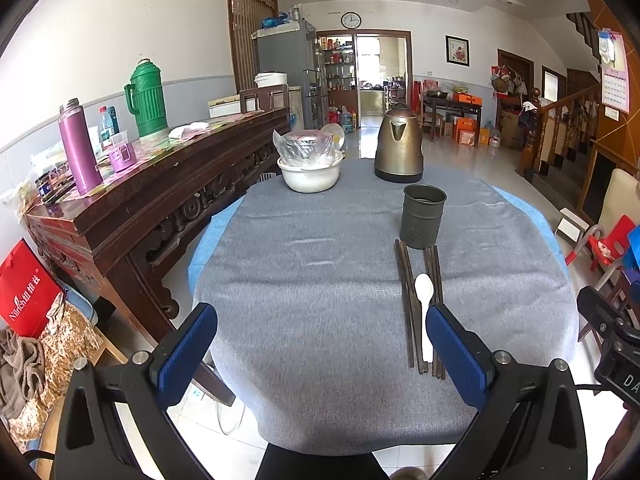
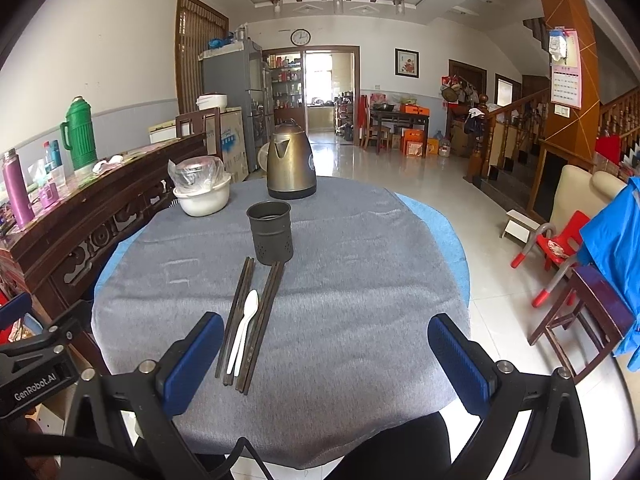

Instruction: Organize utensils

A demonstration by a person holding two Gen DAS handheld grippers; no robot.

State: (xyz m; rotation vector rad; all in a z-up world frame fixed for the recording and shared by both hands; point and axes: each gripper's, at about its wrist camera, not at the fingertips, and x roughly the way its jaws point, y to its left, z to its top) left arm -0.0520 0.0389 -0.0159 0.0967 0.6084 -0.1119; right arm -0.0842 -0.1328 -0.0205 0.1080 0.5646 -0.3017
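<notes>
Chopsticks (image 1: 408, 304) near ends hidden behind blue pad, holder (image 1: 423, 216) interior dark

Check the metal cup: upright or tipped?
Upright. The metal cup stands on its base on the grey cloth, open mouth up, beyond the chopsticks.

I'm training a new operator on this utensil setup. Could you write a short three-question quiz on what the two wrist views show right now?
1. True or false: the white spoon already stands inside the metal holder.
2. Multiple choice: what lies on either side of the spoon? A) forks B) dark chopsticks C) knives
3. Short answer: are the left gripper and right gripper holding anything?

Key
1. False; it lies on the grey tablecloth, nearer the camera than the holder.
2. B
3. No; both stand open and empty above the near edge of the table.
</notes>
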